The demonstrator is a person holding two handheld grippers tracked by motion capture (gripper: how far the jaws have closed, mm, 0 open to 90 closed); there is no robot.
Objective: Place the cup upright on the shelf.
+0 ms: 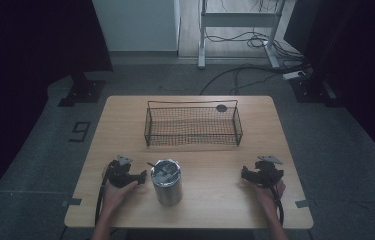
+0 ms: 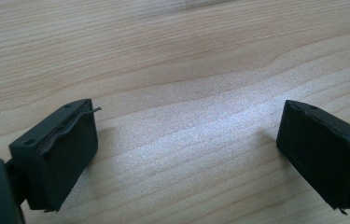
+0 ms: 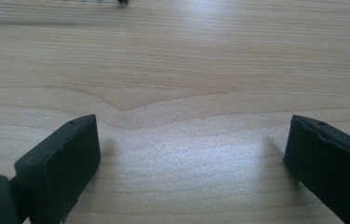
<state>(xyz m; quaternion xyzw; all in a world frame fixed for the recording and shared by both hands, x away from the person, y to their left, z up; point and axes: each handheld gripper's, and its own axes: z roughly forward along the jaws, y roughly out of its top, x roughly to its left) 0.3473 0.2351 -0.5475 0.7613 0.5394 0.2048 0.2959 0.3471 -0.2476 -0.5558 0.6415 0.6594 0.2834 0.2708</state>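
At 7 o'clock on the table [image 1: 125, 115], left gripper [image 1: 142, 176] rests on the wood in the person's left hand [image 1: 115, 192]. Jaws spread wide, nothing between them but bare grain, as the left gripper view confirms [image 2: 186, 154]. Jaw tips point toward 3 o'clock, just beside the cup [image 1: 166, 182], not touching as far as the high view shows. Cup is steel, upright, with something dark inside, too dim to identify.

At 4 o'clock, right gripper [image 1: 245, 175] sits in the right hand [image 1: 270, 192], jaws likewise wide apart over bare wood [image 3: 191, 163], well apart from the cup.

At 12 o'clock, a wire basket [image 1: 193, 142] stands beyond the cup; a small dark disc [image 1: 221, 108] near its far right corner.
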